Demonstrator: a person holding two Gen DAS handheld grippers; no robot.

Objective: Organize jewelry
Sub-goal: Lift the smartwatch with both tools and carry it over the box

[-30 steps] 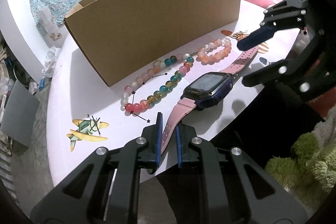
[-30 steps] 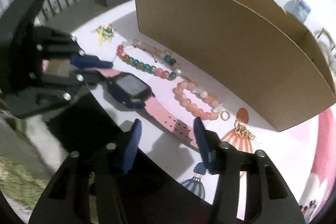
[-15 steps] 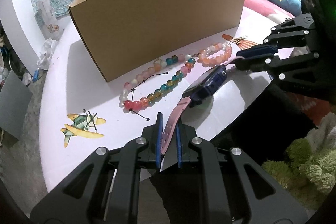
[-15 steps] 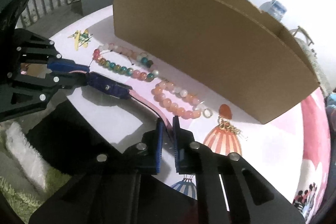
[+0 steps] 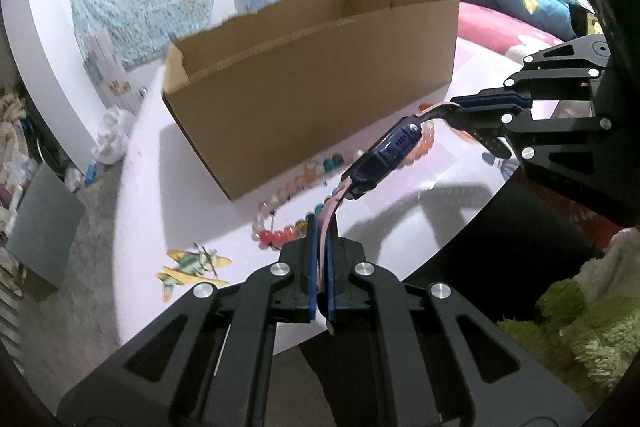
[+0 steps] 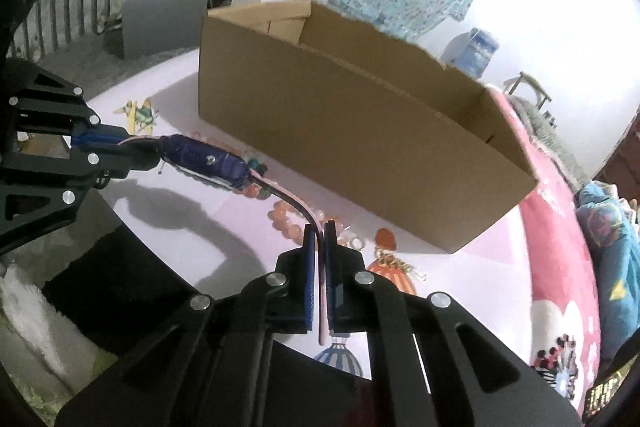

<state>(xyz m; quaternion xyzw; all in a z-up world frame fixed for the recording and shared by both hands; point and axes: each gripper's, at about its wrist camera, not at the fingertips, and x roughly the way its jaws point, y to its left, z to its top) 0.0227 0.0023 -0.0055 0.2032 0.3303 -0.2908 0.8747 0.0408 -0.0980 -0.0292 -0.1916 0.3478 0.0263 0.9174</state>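
A watch with a dark blue case and pink strap hangs in the air over the pale table, in front of the open cardboard box. My left gripper is closing tight on one strap end. My right gripper is closing on the other end. In the right wrist view the watch stretches from my right gripper to the left gripper. A multicoloured bead bracelet and an orange bead bracelet lie on the table beneath.
Gold earrings lie on a balloon print near the box's right corner. A plane print marks the table at the left. The table edge runs close below both grippers, with green carpet beyond it.
The right gripper has shut on the far strap end. Both grippers have lifted the watch off the table, and it now hangs on edge between them.
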